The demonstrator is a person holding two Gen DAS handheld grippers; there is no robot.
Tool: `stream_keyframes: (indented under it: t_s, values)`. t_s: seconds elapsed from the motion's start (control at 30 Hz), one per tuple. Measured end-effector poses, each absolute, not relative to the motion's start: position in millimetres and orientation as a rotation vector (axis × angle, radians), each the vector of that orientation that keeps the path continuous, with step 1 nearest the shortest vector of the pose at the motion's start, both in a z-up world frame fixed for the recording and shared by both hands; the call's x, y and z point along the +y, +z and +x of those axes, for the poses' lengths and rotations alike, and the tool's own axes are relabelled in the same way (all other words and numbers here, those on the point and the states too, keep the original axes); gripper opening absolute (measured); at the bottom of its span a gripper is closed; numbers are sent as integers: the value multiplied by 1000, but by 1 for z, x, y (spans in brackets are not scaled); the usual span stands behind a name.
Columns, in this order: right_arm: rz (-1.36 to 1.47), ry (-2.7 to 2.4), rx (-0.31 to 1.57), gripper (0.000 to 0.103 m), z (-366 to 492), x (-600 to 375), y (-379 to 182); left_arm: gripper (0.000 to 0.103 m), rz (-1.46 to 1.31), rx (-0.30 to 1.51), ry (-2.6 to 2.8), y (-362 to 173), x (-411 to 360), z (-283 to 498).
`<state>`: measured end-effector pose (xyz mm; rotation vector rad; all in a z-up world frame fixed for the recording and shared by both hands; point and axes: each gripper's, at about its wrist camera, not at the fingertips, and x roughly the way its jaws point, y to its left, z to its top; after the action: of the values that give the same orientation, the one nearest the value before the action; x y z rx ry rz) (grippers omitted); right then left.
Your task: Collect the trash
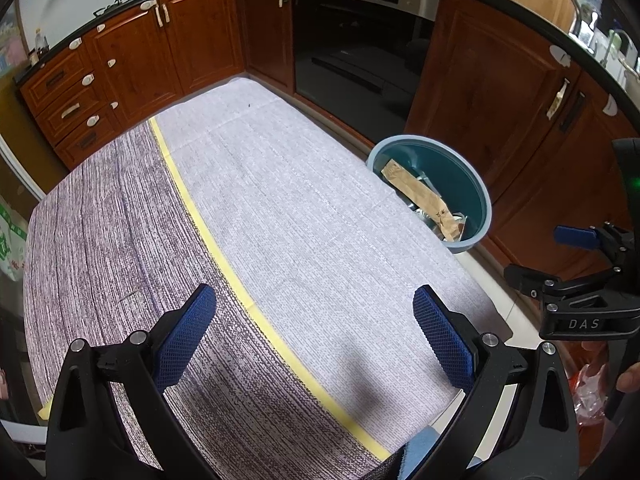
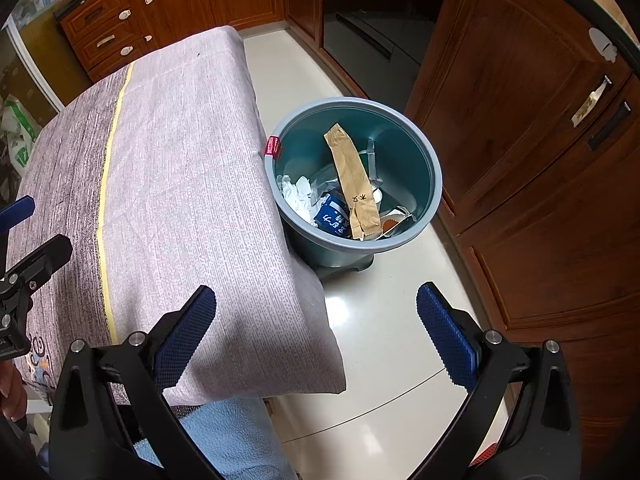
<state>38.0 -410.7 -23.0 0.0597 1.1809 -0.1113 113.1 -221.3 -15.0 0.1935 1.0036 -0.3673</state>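
Note:
A teal trash bin (image 2: 420, 152) stands on the floor against the table's right side, also in the left wrist view as the bin (image 1: 476, 184). Inside lie a long brown paper bag (image 2: 352, 176), white crumpled paper (image 2: 296, 192), a blue carton (image 2: 332, 216) and other wrappers. My right gripper (image 2: 316, 328) is open and holds nothing, hovering over the table's right corner and the floor, short of the bin. My left gripper (image 1: 314, 332) is open over the cloth-covered table (image 1: 280, 200) with nothing between its pads. The right gripper (image 1: 576, 256) also shows at the left wrist view's right edge.
The table cloth is grey and pale with a yellow stripe (image 1: 208, 232). Brown wooden cabinets (image 2: 520, 160) and a dark oven front (image 1: 360, 60) ring the floor. A light blue towel (image 2: 224, 432) hangs below the table's near edge. A hand (image 1: 628, 376) grips the right tool.

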Motion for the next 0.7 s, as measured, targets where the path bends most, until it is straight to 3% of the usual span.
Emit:
stream_keyframes:
  t_s: [0.7]
  values:
    - [58, -118, 1184, 96, 40, -414, -23, 99, 198, 1005, -346, -14, -218, 115]
